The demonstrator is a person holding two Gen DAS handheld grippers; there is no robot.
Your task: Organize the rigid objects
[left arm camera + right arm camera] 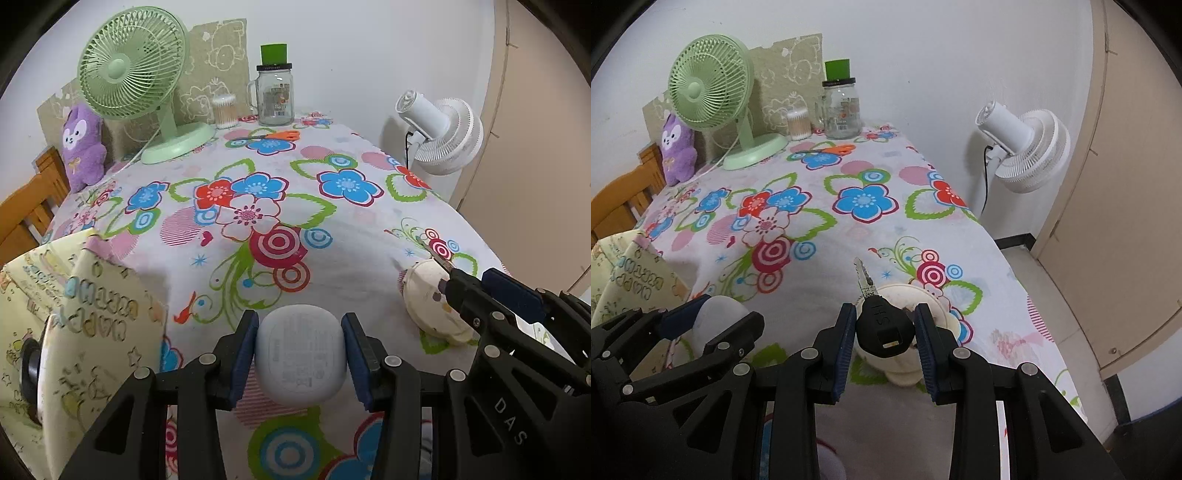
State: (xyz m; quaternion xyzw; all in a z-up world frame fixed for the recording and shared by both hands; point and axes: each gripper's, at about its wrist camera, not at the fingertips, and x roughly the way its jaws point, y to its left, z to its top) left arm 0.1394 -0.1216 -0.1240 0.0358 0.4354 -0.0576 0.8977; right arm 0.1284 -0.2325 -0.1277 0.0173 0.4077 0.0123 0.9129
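My left gripper (300,349) is shut on a pale grey rounded case (300,352), held just above the flowered tablecloth (258,206). My right gripper (886,332) is shut on a black-headed key (884,326) whose metal blade points forward. The key hangs over a cream round dish (905,365) lying on the cloth. In the left wrist view the right gripper (465,291) with the key sits at the right, above the dish (432,302). In the right wrist view the left gripper (701,325) with the case (718,314) sits at the left.
A yellow patterned box (74,332) stands at the left. At the table's far end are a green fan (133,74), a purple plush (81,147), a glass jar (275,96), cotton swabs (224,110) and orange scissors (273,136). A white fan (439,133) stands off the right edge.
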